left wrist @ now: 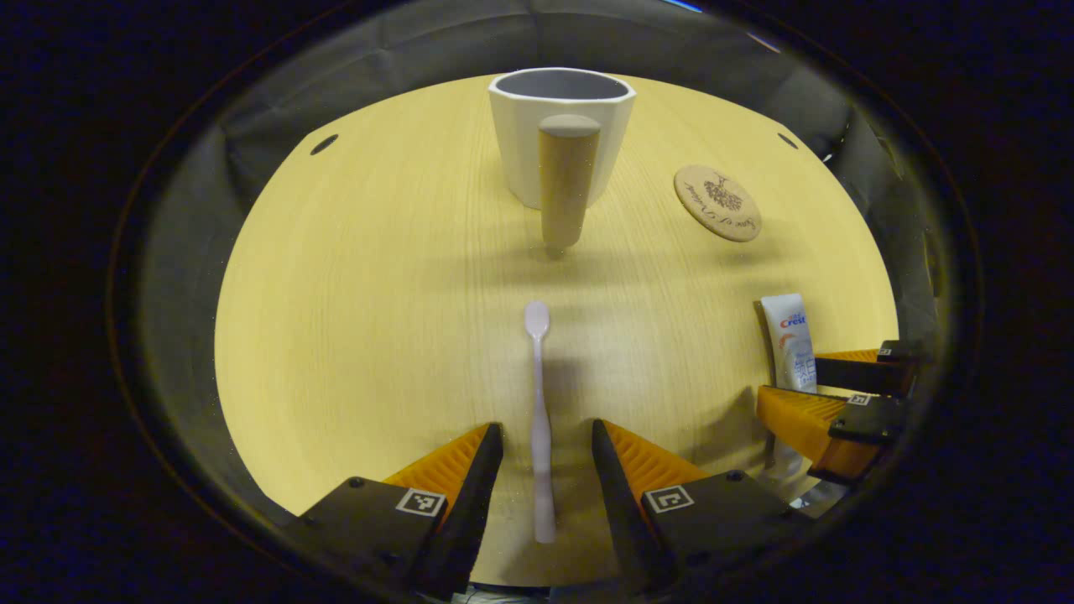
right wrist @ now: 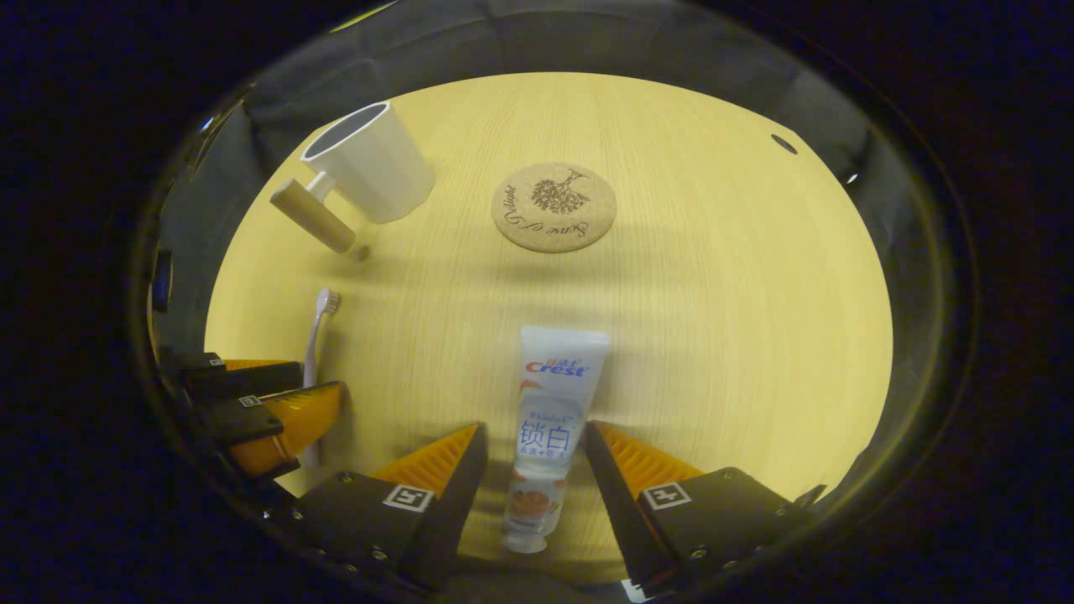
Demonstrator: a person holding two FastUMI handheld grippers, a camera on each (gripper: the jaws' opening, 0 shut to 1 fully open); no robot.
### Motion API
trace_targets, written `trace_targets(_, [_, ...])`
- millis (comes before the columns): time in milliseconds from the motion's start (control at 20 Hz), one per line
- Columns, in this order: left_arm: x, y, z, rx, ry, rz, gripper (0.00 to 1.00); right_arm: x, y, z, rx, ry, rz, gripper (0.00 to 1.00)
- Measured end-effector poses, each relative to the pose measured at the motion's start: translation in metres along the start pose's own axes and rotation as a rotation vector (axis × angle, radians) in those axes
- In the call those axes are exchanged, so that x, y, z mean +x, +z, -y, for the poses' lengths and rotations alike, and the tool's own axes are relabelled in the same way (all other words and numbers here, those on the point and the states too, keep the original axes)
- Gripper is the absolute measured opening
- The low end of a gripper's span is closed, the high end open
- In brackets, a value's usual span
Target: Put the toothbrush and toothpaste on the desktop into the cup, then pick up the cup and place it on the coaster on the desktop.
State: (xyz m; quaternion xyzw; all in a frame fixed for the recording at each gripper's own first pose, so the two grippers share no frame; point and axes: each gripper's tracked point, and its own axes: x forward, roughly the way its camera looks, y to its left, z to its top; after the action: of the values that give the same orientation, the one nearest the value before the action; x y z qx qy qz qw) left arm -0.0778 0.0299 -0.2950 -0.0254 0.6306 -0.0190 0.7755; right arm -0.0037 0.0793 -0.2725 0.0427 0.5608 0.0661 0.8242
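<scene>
Straddling toothbrush (left wrist: pixel 539 419), left gripper (left wrist: pixel 547 440) wide, untouching; right gripper (right wrist: pixel 532 445) wide astride toothpaste tube (right wrist: pixel 547 419); both near cup (left wrist: pixel 560 134).

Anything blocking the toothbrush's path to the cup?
Nothing visible. The toothbrush lies between the open left gripper jaws, with bare table up to the cup; its handle faces the brush.

wooden desktop (right wrist: pixel 713 335) bears cup (right wrist: pixel 373 164), coaster (right wrist: pixel 554 206), toothbrush (left wrist: pixel 539 403), toothpaste (right wrist: pixel 545 419)

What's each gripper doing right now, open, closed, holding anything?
Left gripper: open, fingers astride the toothbrush, not gripping.
Right gripper: open, fingers astride the toothpaste, not gripping.
</scene>
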Motion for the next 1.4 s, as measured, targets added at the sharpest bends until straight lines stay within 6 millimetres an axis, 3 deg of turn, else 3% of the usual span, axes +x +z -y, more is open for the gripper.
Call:
trace_targets(50, [-0.001, 0.001, 0.001, 0.005, -0.003, 0.004, 0.78, 0.000, 0.000, 0.001, -0.002, -0.002, -0.002, 0.70])
trace_targets(100, [0.001, 0.002, 0.001, -0.009, -0.001, 0.009, 0.66, 0.001, 0.001, 0.005, -0.002, -0.022, 0.004, 0.70])
trace_targets(150, [0.001, 0.001, 0.002, -0.007, 0.000, 0.005, 0.54, 0.001, -0.001, 0.006, 0.003, -0.028, -0.001, 0.54])
trace_targets(200, [0.002, 0.002, 0.003, -0.001, -0.003, 0.008, 0.42, 0.001, -0.002, 0.006, -0.001, -0.026, -0.002, 0.51])
trace_targets(250, [0.000, 0.002, 0.004, -0.021, 0.002, 0.010, 0.44, 0.000, -0.002, 0.007, -0.004, -0.023, -0.001, 0.51])
trace_targets(300, [0.000, 0.003, 0.005, -0.019, 0.001, 0.011, 0.24, -0.002, -0.002, 0.002, 0.032, -0.007, -0.002, 0.51])
trace_targets(350, [0.001, 0.002, 0.005, -0.001, -0.001, 0.013, 0.30, -0.004, -0.006, 0.002, 0.030, -0.007, -0.012, 0.38])
trace_targets(400, [0.001, 0.002, 0.006, 0.008, -0.004, 0.017, 0.30, -0.001, -0.005, 0.004, 0.044, 0.000, -0.005, 0.39])
trace_targets(450, [0.002, 0.002, 0.007, 0.010, -0.014, 0.025, 0.29, -0.002, -0.006, 0.002, 0.045, 0.008, 0.000, 0.31])
trace_targets(500, [-0.003, 0.006, 0.006, -0.013, -0.012, 0.032, 0.34, -0.001, -0.005, 0.002, 0.039, 0.022, 0.009, 0.31])
trace_targets(550, [-0.001, 0.003, 0.006, -0.008, -0.014, 0.043, 0.14, -0.004, -0.005, 0.002, 0.045, 0.029, 0.024, 0.31])
trace_targets(600, [-0.001, 0.002, 0.005, 0.001, -0.018, 0.051, 0.14, -0.002, -0.004, -0.001, 0.053, 0.054, 0.034, 0.24])
trace_targets(700, [-0.001, 0.004, 0.006, -0.014, -0.031, 0.076, 0.09, -0.004, -0.003, -0.003, 0.084, 0.087, 0.062, 0.23])
trace_targets(750, [0.000, 0.004, 0.005, -0.019, -0.040, 0.086, 0.09, -0.002, -0.003, -0.004, 0.106, 0.099, 0.083, 0.16])
trace_targets(1000, [0.001, 0.005, 0.008, -0.060, -0.073, 0.130, 0.09, -0.015, -0.013, -0.003, 0.162, 0.147, 0.100, 0.16])
trace_targets(1400, [-0.048, 0.016, 0.006, -0.105, -0.117, 0.306, 0.09, -0.055, 0.003, 0.009, 0.145, 0.151, 0.264, 0.16])
